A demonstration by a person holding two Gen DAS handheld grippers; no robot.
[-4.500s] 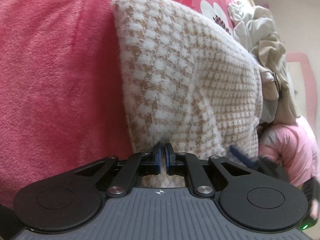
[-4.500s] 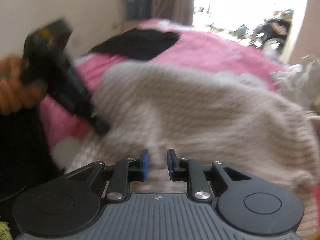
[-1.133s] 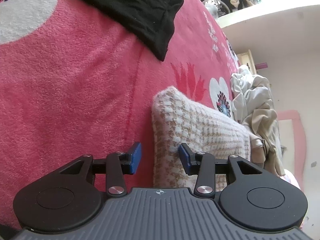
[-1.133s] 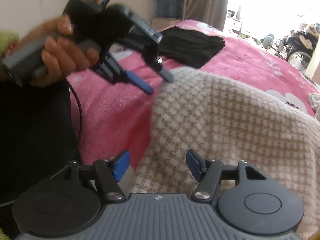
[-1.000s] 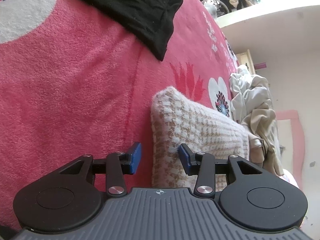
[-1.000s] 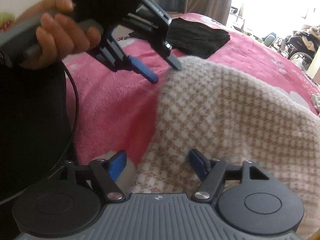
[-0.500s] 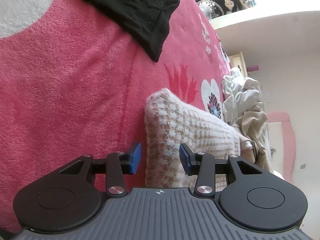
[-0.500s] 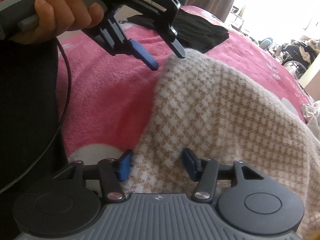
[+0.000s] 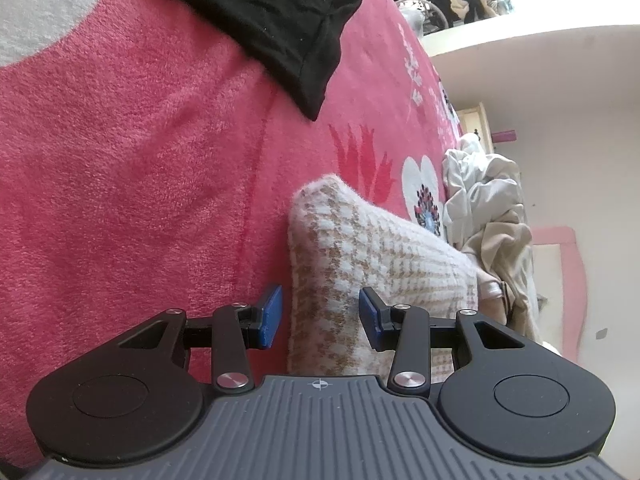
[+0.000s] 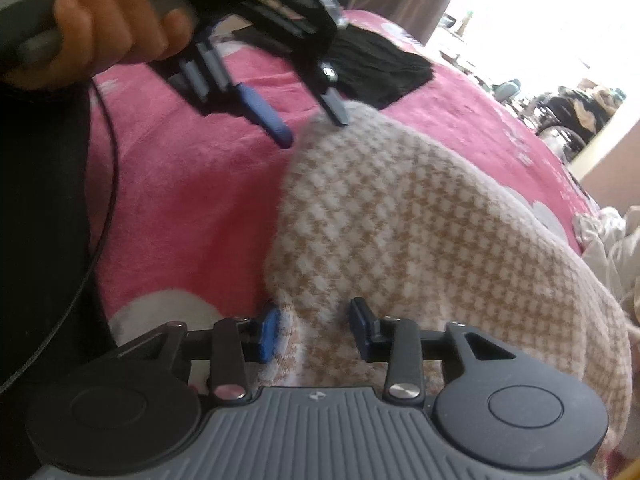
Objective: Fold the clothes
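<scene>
A folded beige-and-white houndstooth knit garment (image 9: 372, 252) lies on a pink fleece blanket (image 9: 120, 160). My left gripper (image 9: 320, 316) is open, its blue pads astride the garment's near folded edge. In the right wrist view the garment (image 10: 420, 232) fills the middle. My right gripper (image 10: 314, 330) is open with its pads astride the garment's near corner. The left gripper (image 10: 310, 120) also shows there, held in a hand, open at the garment's far corner.
A black garment (image 9: 280, 12) lies folded on the blanket beyond the knit; it also shows in the right wrist view (image 10: 380, 72). A heap of cream and beige clothes (image 9: 492, 216) sits to the right. The person's dark sleeve (image 10: 44, 240) is at the left.
Both grippers opened from a shut grip on the knit and pulled back. Over the last second both have moved in over the garment's edge and the right jaws have narrowed a little.
</scene>
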